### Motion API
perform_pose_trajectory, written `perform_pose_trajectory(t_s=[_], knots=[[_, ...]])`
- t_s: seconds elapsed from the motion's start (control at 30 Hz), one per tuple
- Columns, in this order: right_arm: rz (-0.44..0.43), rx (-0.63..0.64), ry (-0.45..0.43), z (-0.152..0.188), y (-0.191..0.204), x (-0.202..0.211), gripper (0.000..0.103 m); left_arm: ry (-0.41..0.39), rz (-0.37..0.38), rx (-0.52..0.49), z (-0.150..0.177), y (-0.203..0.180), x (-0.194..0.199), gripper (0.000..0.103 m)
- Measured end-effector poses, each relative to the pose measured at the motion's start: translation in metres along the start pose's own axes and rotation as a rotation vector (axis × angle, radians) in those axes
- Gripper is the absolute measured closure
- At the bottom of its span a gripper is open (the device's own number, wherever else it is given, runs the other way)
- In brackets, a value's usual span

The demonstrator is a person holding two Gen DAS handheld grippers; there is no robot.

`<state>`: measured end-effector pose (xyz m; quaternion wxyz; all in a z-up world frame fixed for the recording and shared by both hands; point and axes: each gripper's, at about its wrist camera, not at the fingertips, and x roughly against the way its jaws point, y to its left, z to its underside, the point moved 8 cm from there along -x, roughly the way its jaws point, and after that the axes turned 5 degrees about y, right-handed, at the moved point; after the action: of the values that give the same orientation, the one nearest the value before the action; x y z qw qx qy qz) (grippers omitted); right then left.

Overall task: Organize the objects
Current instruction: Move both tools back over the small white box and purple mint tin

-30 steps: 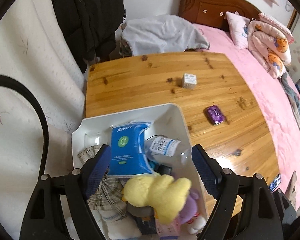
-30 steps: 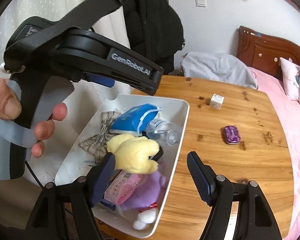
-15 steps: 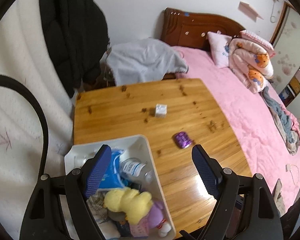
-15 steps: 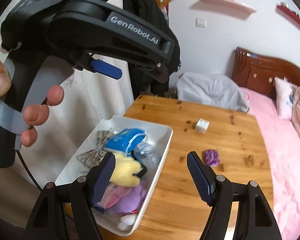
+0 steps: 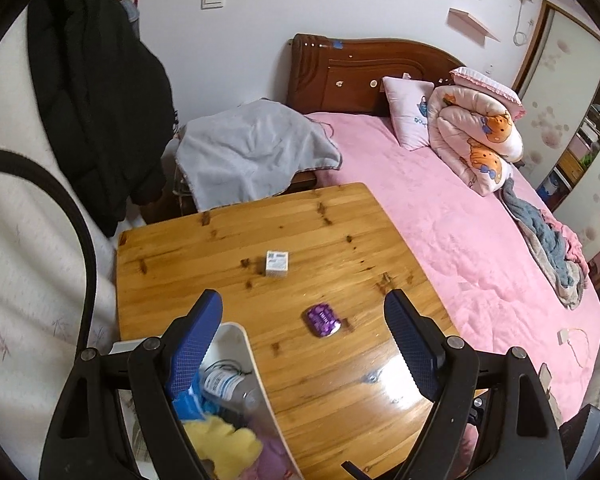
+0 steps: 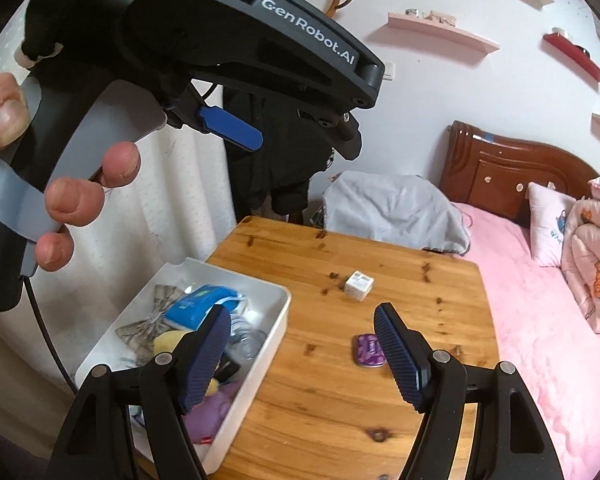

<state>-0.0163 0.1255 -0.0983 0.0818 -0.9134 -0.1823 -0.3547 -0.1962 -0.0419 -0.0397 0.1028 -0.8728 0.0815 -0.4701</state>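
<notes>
left wrist view: left gripper (image 5: 304, 350) hangs above the wooden worktop (image 5: 340, 240), jaws spread wide, nothing held. between the jaws lies a purple tin (image 5: 323, 321) flat on the wood. farther back a small white box (image 5: 277, 263) sits alone, well apart from the tin. at lower left the corner of a white bin (image 5: 242, 334) shows, with a clear bottle (image 5: 224, 384), a blue packet (image 5: 186, 402) and a yellow plush (image 5: 226, 446) inside. pink bed (image 5: 460, 220) runs along the worktop's right edge; grey cloth (image 5: 252, 152) beyond the far edge

right wrist view: right gripper (image 6: 302, 354) also above the worktop (image 6: 380, 280), jaws wide apart and empty. purple tin (image 6: 367, 350) just beside the right jaw's inner face, on the wood. white box (image 6: 359, 285) farther back, near mid worktop. white bin (image 6: 276, 316) on the left side holds a plaid bow (image 6: 148, 320), blue packet (image 6: 200, 306), yellow plush (image 6: 168, 340) and a purple plush (image 6: 210, 412). a person's hand (image 6: 56, 172) grips the handle of the left gripper's body at upper left, only its blue trigger visible here
</notes>
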Motion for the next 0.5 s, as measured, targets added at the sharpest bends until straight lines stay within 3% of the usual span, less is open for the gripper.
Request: perform_pose_trajectory(t_s=[0.27,0.5], knots=[[0.009,-0.001,0.046,0.012,-0.031,-0.027,0.025,0.031,-0.005,-0.010,-0.023,-0.007,-0.032,0.017],[0.006,-0.004,0.117,0.037,-0.055,-0.070,0.025,0.136,-0.031,0.005,-0.034,-0.005,-0.093,0.017]])
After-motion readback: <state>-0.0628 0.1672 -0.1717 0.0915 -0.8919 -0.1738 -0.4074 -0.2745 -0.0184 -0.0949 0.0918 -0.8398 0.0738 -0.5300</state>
